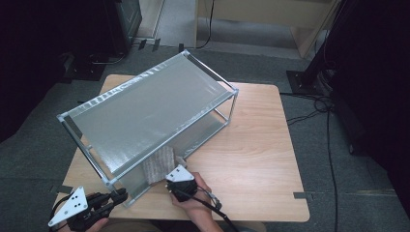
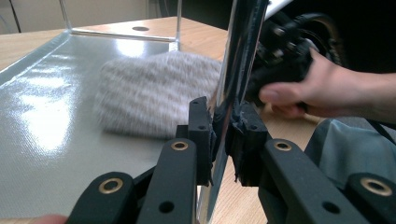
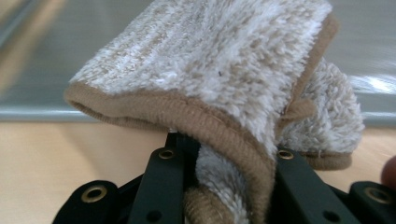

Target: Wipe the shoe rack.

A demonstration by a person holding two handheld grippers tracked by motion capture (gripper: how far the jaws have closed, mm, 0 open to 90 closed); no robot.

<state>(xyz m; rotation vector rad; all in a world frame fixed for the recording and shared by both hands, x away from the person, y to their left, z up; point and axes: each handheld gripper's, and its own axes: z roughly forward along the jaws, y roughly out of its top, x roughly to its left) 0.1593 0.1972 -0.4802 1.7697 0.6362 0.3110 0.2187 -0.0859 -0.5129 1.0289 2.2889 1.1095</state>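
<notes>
- High view: the left gripper (image 1: 116, 197) is clamped on the near corner post (image 1: 129, 195) of the two-tier rack (image 1: 145, 104), at the table's (image 1: 251, 159) near left edge; the right gripper (image 1: 169, 182) holds a folded towel (image 1: 158, 164) at the lower shelf's near edge.
- Left gripper view: jaws pinch the post (image 2: 233, 88); the towel (image 2: 154, 95) lies on the grey shelf (image 2: 42, 121) beyond.
- Right gripper view: jaws closed on the towel's (image 3: 224, 79) brown hem.

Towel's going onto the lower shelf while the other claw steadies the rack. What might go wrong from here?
1. The right claw pinches the folded towel at one bunched edge; the loose fold could sag and unfold as it slides in.
2. The towel enters right beside the corner post that the left claw clamps, so it may snag on it.
3. The rack sits askew near the table edge; pushing could shift it if that clamp slips.
</notes>
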